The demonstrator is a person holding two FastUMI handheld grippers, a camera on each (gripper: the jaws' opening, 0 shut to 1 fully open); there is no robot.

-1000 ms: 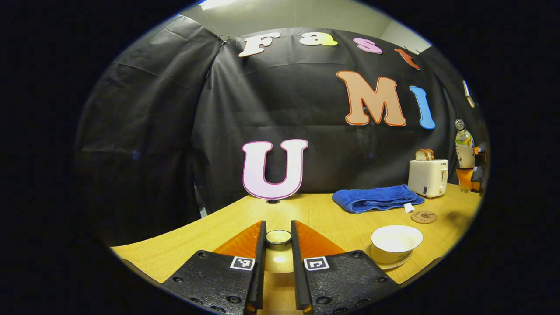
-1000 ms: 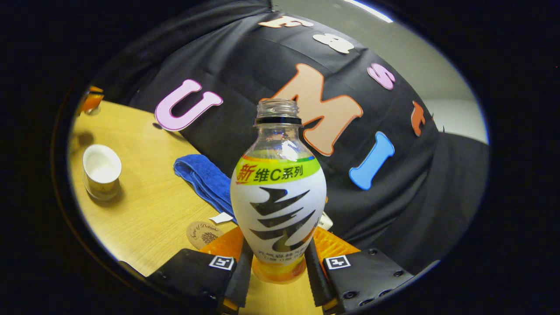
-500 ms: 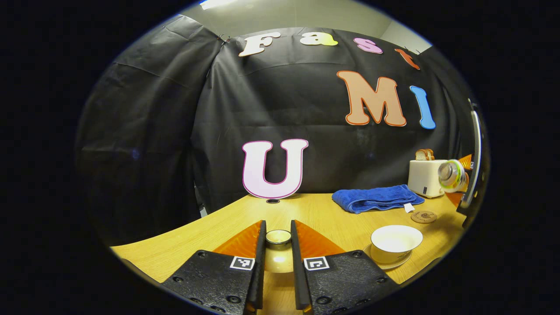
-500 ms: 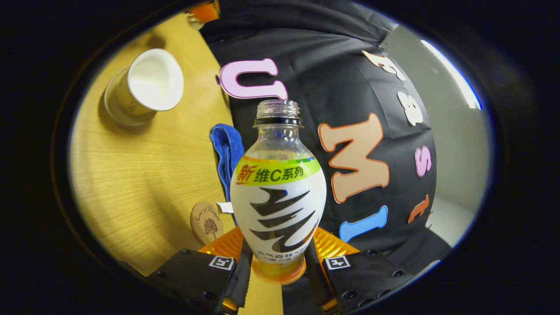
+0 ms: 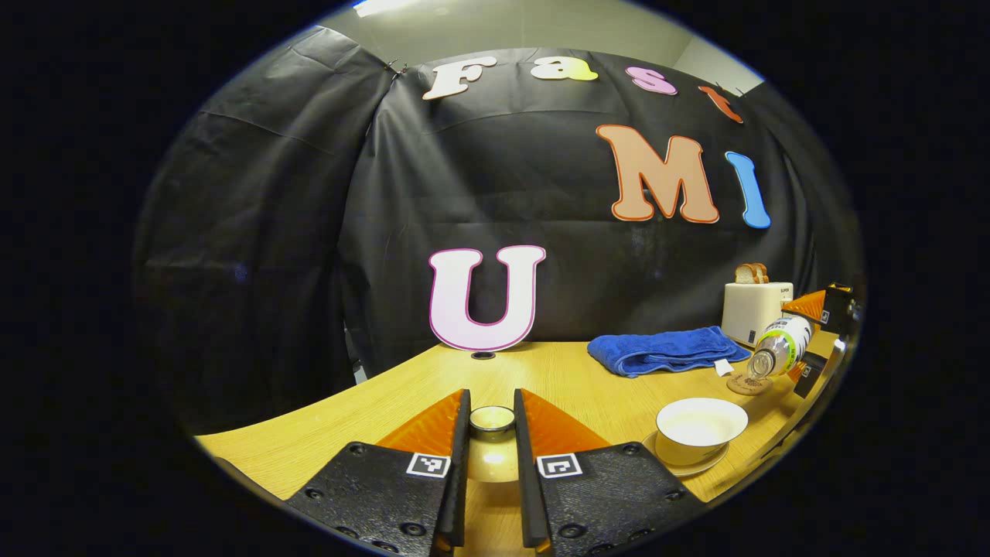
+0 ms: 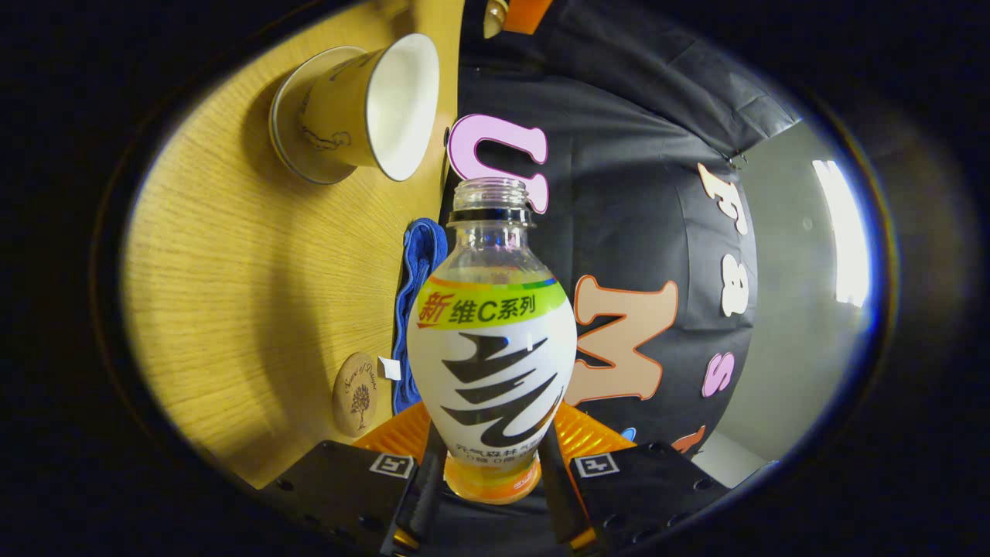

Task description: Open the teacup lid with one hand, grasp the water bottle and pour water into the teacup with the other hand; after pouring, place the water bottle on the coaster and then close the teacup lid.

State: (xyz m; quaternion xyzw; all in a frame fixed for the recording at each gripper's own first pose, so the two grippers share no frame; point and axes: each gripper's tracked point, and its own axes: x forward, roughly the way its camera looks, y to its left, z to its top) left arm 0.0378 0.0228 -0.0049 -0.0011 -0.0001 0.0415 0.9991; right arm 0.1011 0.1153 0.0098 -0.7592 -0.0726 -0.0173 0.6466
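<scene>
Two grippers, both occupied.

Item 1: left gripper (image 5: 492, 441), fingers closed on the knob of the teacup lid (image 5: 493, 422), held off the teacup. Lid looks glazed ceramic: likely hard, slick, breakable; the knob is the natural hold, and a light one.

Item 2: right gripper (image 6: 489, 483), closed around the lower body of the water bottle (image 6: 492, 340). Bottle uncapped and tipped far over, mouth toward the teacup (image 6: 363, 104) at 11 o'clock in the right gripper view. Thin plastic, probably light and yielding, so it may squash under a hard squeeze.

Item 3: coaster (image 6: 355, 393), on the table (image 6: 232, 294) at 8 o'clock, beside the blue towel (image 6: 414, 309).

Left gripper view adds: toaster (image 5: 754, 309) at 3 o'clock, and the tilted bottle's neck sitting short of the cup's rim. Right gripper view adds: the bottle's label and open mouth. Whether water is flowing cannot be told.
</scene>
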